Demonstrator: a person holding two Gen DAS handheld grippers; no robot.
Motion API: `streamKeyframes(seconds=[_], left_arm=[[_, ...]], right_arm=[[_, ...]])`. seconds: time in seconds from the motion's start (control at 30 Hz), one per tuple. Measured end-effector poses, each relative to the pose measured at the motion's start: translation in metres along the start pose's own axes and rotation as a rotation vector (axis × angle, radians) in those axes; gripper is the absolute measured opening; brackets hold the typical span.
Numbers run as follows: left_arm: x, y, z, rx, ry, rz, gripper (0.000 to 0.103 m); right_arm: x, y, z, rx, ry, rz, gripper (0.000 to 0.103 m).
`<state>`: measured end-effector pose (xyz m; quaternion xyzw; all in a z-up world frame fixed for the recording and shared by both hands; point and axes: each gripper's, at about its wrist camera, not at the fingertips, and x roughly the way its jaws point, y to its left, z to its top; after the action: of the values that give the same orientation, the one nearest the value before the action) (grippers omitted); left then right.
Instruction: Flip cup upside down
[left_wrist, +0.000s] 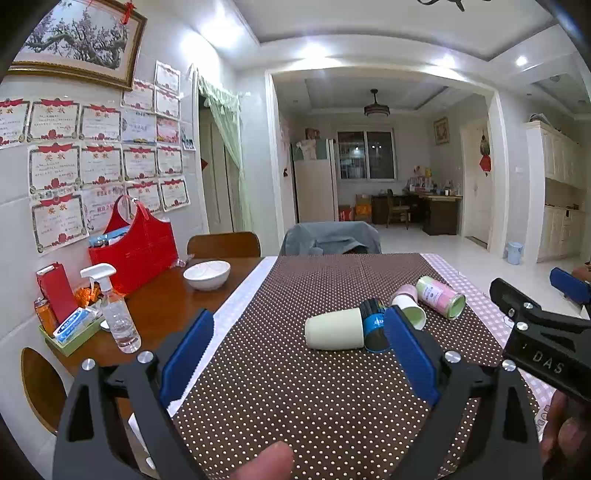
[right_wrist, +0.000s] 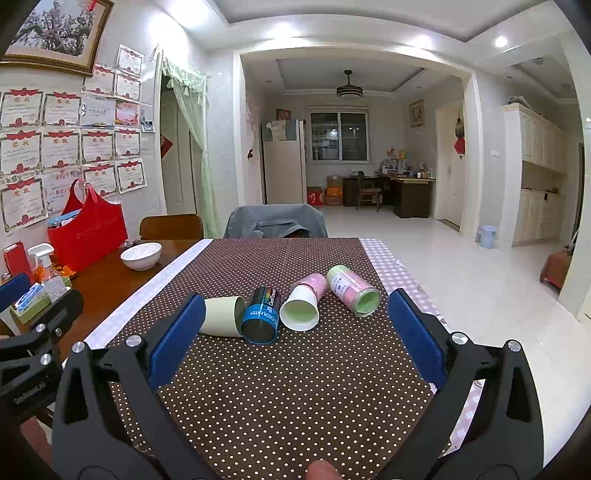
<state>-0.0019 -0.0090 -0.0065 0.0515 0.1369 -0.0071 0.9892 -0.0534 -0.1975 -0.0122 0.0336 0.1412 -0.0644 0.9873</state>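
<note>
The left gripper (left_wrist: 299, 347) hangs low over the table (left_wrist: 162, 306) with its blue-padded fingers spread wide and nothing between them. Just ahead of it, lying on its side on the brown dotted cloth (left_wrist: 295, 387), is a pale cream cup (left_wrist: 334, 329), its closed base toward the gripper's left finger. Touching the cream cup's mouth end is a blue-and-black cup (left_wrist: 373, 325), also on its side and partly hidden behind the right finger's tip. Farther out and to the right lie a pink cup with a green inside (left_wrist: 408, 304) and a pink-and-green cup (left_wrist: 441, 296), both tipped over. The right gripper (right_wrist: 297, 328) is likewise spread wide and holds nothing; in its view all four cups lie ahead between its fingers, the cream cup (right_wrist: 221, 316) nearest the left finger, then the blue-and-black cup (right_wrist: 260, 319), the pink cup (right_wrist: 301, 308) and the pink-and-green cup (right_wrist: 352, 290) toward the right finger. Beyond the left gripper's left finger, off the cloth, stand a white bowl (left_wrist: 207, 274), a spray bottle (left_wrist: 116, 314) and a red bag (left_wrist: 136, 247) near the wall.
</note>
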Motion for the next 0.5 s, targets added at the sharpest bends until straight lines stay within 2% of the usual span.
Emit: streamKeyframes(seconds=[0.13,0.23,0.33,0.4,0.5], left_arm=[[-0.005,-0.006,-0.008,0.082,-0.114,0.045,0.092],[-0.008,-0.004,-0.012,0.086,-0.174,0.052,0.092],[-0.01,-0.001,-0.012,0.069,-0.19,0.044,0.092],[-0.01,0.002,-0.009,0.042,-0.178,0.017,0.092],[-0.009,0.006,-0.007,0.019,-0.161,0.018,0.092]], right_arm=[[0.0,-0.002,-0.002,0.006,-0.002,-0.008,0.097],[0.0,-0.005,-0.002,0.01,0.0,-0.01,0.097],[0.0,-0.007,-0.002,0.015,-0.002,-0.015,0.097],[0.001,-0.008,0.0,0.018,-0.002,-0.014,0.097],[0.001,-0.009,0.001,0.019,-0.006,-0.019,0.097]])
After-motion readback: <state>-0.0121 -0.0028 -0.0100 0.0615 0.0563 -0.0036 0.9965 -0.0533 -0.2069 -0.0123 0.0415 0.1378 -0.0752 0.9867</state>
